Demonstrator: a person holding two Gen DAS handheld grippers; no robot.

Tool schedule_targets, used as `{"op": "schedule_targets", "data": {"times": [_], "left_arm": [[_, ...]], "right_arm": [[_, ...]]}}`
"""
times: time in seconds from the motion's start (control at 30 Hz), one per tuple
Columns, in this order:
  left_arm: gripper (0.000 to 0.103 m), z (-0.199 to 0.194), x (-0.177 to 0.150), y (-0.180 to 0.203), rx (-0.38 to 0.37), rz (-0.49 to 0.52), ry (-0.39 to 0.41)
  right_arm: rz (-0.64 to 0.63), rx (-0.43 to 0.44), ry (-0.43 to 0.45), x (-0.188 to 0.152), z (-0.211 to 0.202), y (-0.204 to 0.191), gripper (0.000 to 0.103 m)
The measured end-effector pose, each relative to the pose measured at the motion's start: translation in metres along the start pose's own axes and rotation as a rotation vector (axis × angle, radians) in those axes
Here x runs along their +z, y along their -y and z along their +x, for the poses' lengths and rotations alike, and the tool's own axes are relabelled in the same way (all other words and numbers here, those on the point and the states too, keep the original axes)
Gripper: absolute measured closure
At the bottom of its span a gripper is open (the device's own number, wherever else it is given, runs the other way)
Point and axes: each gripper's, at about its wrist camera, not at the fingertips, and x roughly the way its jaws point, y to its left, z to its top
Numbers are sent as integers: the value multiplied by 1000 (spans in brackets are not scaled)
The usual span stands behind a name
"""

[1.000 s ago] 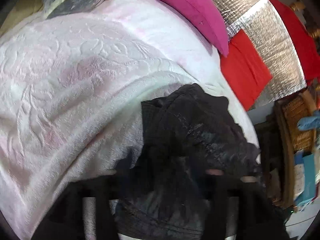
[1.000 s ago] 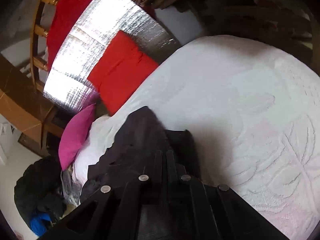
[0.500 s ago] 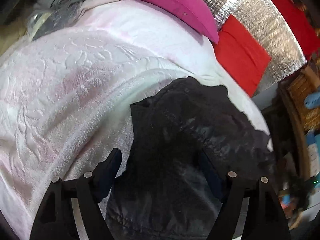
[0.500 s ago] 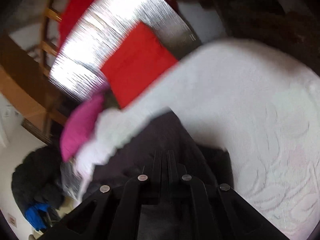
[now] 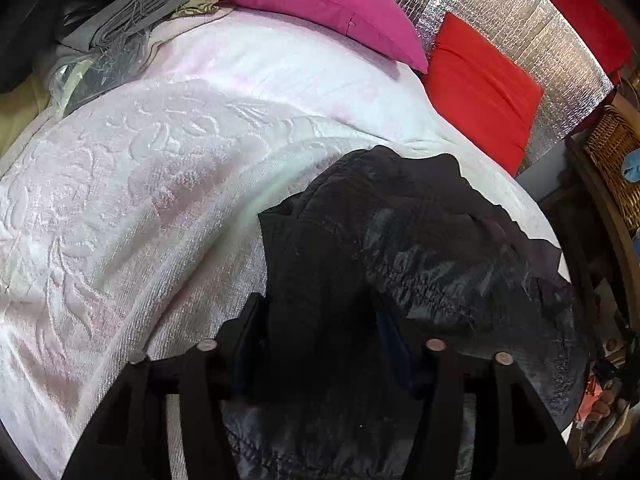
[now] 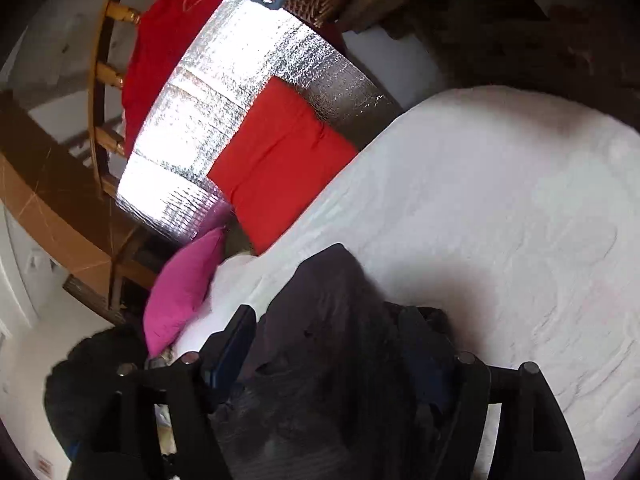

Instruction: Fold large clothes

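A black quilted garment [image 5: 420,232] lies crumpled on a white and pink embossed blanket [image 5: 140,200] near the bed's right edge. My left gripper [image 5: 320,328] points down over the garment's near part. Its jaws are closing with a raised fold of the black cloth between them, and the pads stand at the fold's sides without a clear squeeze. In the right wrist view the same garment [image 6: 332,292] rests on the blanket [image 6: 500,220]. My right gripper [image 6: 332,344] is opening, its fingers [image 6: 236,344] spread wide on either side of the cloth and not pressing it.
A magenta pillow [image 5: 320,0] and a red cushion [image 5: 480,84] lean on a silver foil panel [image 5: 500,8] at the head of the bed. Grey clothes [image 5: 132,12] are piled at the far left. A wicker basket [image 5: 612,152] stands beyond the bed's right edge.
My right gripper, shut on the black garment before, now stands wide with the cloth loose between its fingers. My left gripper's jaws have narrowed around the fold, and its view has rolled.
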Motion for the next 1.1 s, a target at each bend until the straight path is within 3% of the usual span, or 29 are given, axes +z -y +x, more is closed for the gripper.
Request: {"op": "schedule_targets", "data": {"times": [0.2, 0.23, 0.27, 0.3, 0.37, 0.47, 0.6, 0.67, 0.7, 0.77, 0.87, 0.93, 0.97, 1.0, 1.1], "left_arm": [[39, -8, 3, -12, -46, -28, 9], [40, -7, 3, -12, -42, -23, 8], [40, -4, 3, -10, -37, -21, 6], [46, -3, 3, -10, -31, -22, 7], [66, -3, 2, -8, -31, -19, 21], [83, -15, 3, 0, -46, 13, 78], [84, -37, 4, 21, -71, 102, 191], [83, -31, 4, 24, -8, 126, 187], [80, -21, 3, 22, 28, 124, 146], [68, 0, 2, 12, 74, 89, 46], [63, 2, 1, 4, 77, 60, 20], [58, -7, 3, 3, 79, 51, 27], [56, -11, 2, 3, 70, 41, 32], [55, -18, 2, 1, 51, 22, 39], [46, -39, -2, -2, 33, 8, 73]], "right_arm": [[-89, -118, -104, -5, 28, 0, 29], [-114, -142, -150, -11, 40, 0, 37], [-137, -162, -177, -16, 47, -1, 67], [-171, -192, -200, -21, 54, -3, 76], [-240, -224, -184, -26, 53, -12, 89], [-315, -244, -100, -22, 35, -35, 92], [-351, -235, 13, -16, 6, -48, 92], [-326, -262, 3, -16, 11, -37, 92], [-292, -278, -26, -17, 19, -25, 92], [-208, -267, -118, -21, 38, 1, 86], [-143, -206, -137, -19, 39, 14, 82], [-81, -152, -133, -13, 26, 15, 66], [-61, -127, -126, -11, 20, 14, 32], [-48, -102, -109, -10, 16, 11, 16], [-46, -36, -37, -13, -17, -1, 16]]}}
